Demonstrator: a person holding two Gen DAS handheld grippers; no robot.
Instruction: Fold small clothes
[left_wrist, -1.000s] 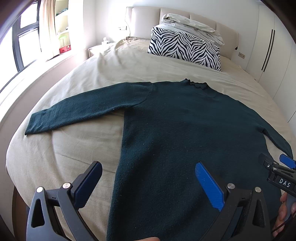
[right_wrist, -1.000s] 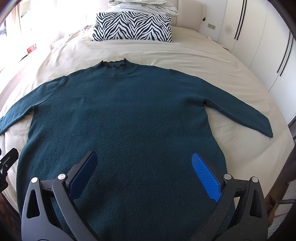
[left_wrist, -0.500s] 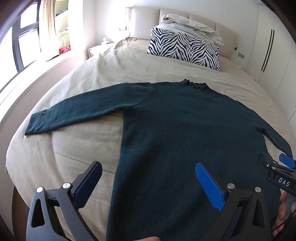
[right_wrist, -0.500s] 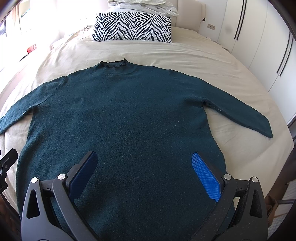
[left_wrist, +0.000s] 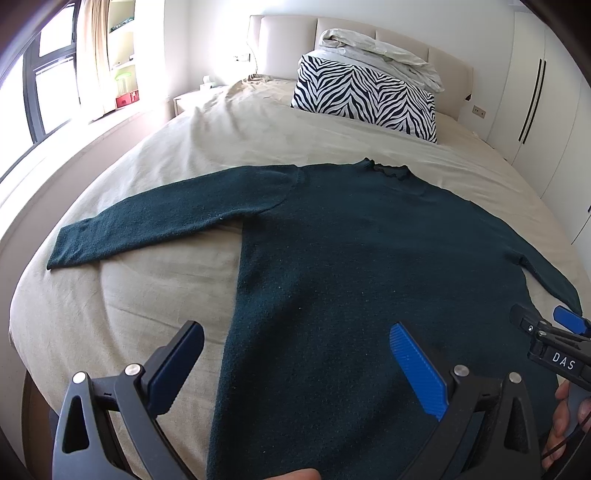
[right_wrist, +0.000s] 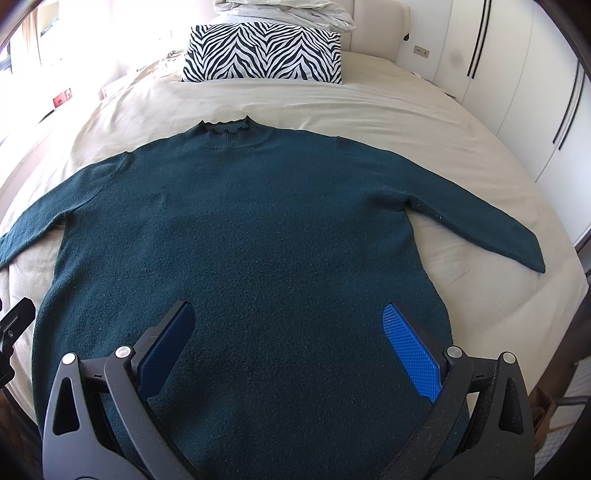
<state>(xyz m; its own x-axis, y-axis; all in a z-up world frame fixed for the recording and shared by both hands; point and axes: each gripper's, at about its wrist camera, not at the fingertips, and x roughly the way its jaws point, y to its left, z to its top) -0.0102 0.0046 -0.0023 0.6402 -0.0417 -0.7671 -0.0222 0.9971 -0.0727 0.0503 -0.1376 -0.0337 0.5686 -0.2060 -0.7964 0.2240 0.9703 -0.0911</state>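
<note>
Open bed sheet (left_wrist: 155, 280) around the flat sweater (right_wrist: 236, 236) (zebra pillow (right_wrist: 264, 53) well beyond the collar).

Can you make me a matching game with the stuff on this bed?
Things:
1. sweater
2. zebra pillow
3. crumpled blanket
4. right gripper

States:
A. piled on top of the striped cushion
B. open, fingers apart, holding nothing
C. dark green, spread flat with both sleeves out
D. black and white, near the headboard

Pairs: 1-C, 2-D, 3-A, 4-B
</note>
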